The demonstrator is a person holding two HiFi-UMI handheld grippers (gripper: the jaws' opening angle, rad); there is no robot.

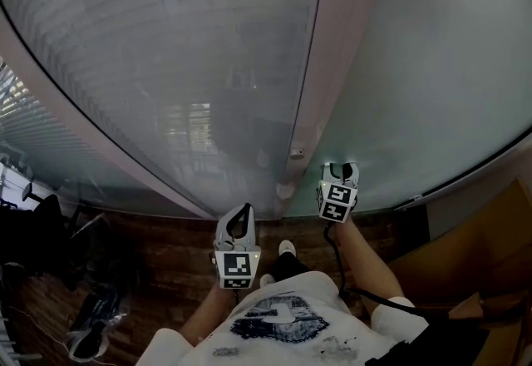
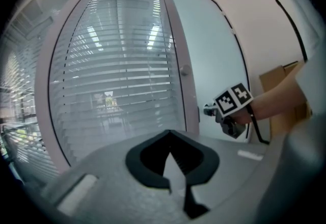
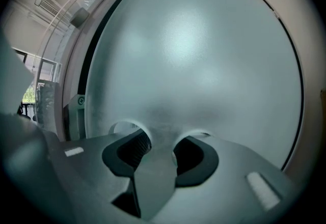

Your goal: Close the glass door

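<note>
The frosted glass door (image 1: pixel 432 65) fills the right half of the head view, and its pale frame post (image 1: pixel 332 48) runs down the middle. A small round knob (image 1: pixel 297 153) sits on the post. My right gripper (image 1: pixel 341 171) is held up to the frosted pane, just right of the post. In the right gripper view its jaws (image 3: pixel 162 134) stand apart with nothing between them, their tips close to the glass (image 3: pixel 193 55). A dark strip (image 3: pixel 89 65) runs along the door's left edge. My left gripper (image 1: pixel 237 223) hangs lower and further left, its jaws (image 2: pixel 170 134) together and empty.
Left of the post is a glass wall with slatted blinds (image 1: pixel 166 65). Cardboard boxes (image 1: pixel 482 248) stand at the right on the wooden floor. A dark chair (image 1: pixel 33 231) and a bag (image 1: pixel 96 314) are at the left. A black cable (image 1: pixel 349 277) trails from the right gripper.
</note>
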